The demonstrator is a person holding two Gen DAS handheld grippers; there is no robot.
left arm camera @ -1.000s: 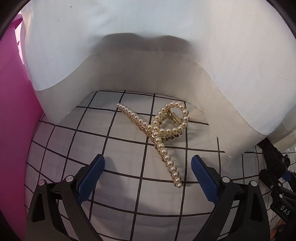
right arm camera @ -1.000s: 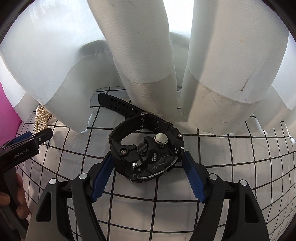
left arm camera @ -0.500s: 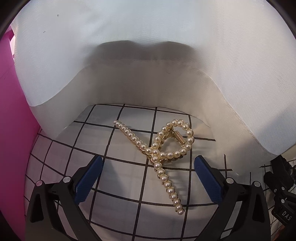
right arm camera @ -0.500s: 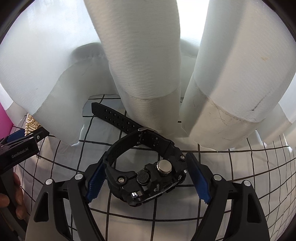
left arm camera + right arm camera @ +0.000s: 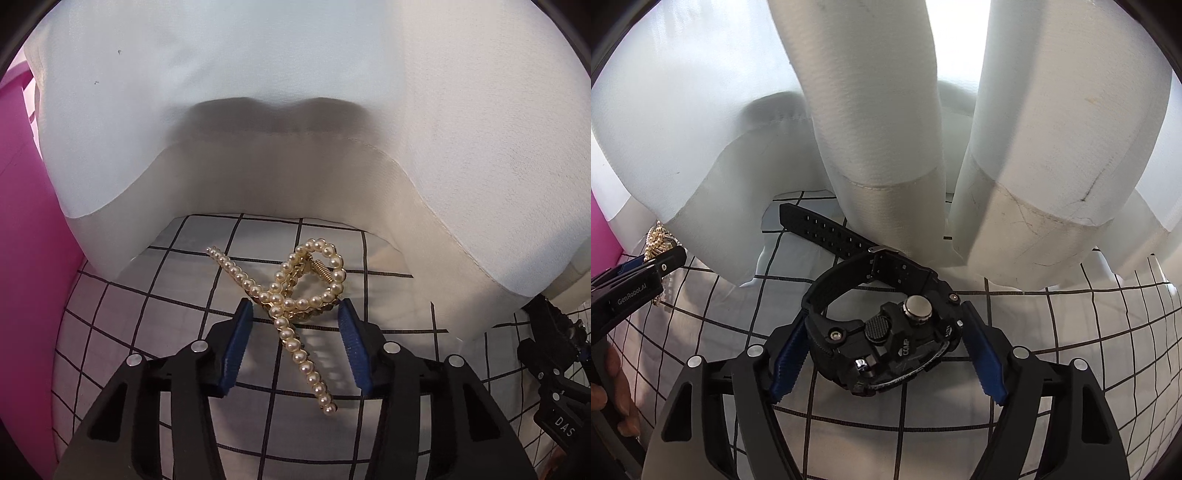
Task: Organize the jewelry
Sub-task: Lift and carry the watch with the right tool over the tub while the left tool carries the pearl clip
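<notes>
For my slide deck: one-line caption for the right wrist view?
Right gripper closing around a black watch lying on checked cloth.

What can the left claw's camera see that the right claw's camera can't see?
Only the left camera shows the whole pearl hair clip lying between the left claw and its blue pads. Only the right camera shows the black watch sitting between the right claw. Both show the white checked cloth, the white curtain behind, and a pink edge on the left.
</notes>
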